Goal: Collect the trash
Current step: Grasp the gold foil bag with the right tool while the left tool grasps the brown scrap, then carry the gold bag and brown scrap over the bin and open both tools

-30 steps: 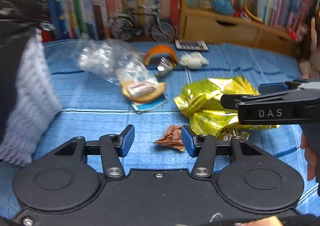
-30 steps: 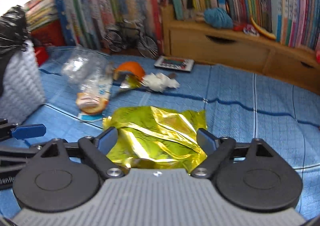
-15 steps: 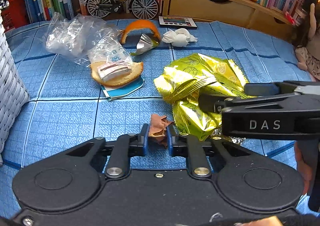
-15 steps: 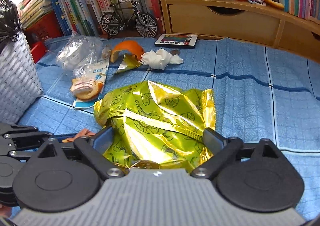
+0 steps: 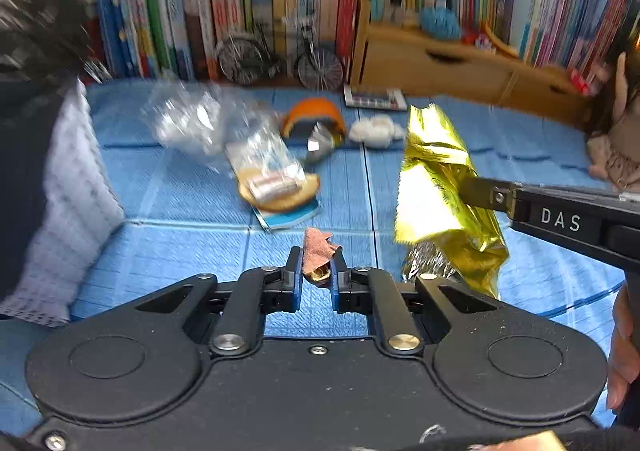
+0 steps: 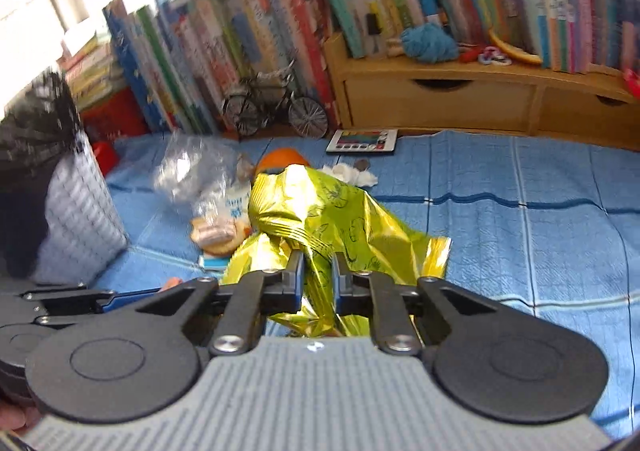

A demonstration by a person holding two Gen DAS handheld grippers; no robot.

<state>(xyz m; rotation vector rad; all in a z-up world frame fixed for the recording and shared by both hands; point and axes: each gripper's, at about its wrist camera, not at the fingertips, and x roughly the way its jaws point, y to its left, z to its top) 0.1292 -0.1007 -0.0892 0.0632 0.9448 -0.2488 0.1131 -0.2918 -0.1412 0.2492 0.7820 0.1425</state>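
Gold bag (image 6: 340, 219) is pinched in my right tool (image 6: 318, 271); its jaws have just been closing and the foil now bunches between the pads. In the left wrist view the bag (image 5: 436, 187) hangs off the blue mat (image 5: 180, 251), crumpled, with the right tool (image 5: 480, 193) biting it from the right.

Brown scrap (image 5: 316, 251) is pinched in my left tool (image 5: 316, 271), jaws pressed close on it, one end sticking up past the pads. It looks clear of the mat, though the blur makes that hard to call.

Still lying on the mat beyond: bread slice (image 5: 276, 191) with a wrapper on top, sitting on a blue card; clear plastic bag (image 5: 188, 123) behind it; orange peel (image 5: 314, 113); a bit of foil just beside the peel; white tissue (image 5: 374, 129) to the right.

White woven bin (image 5: 68, 211) with a black liner stands at the left edge. Books, a model bicycle (image 5: 280, 59) and a wooden drawer unit (image 6: 480, 99) line the back.
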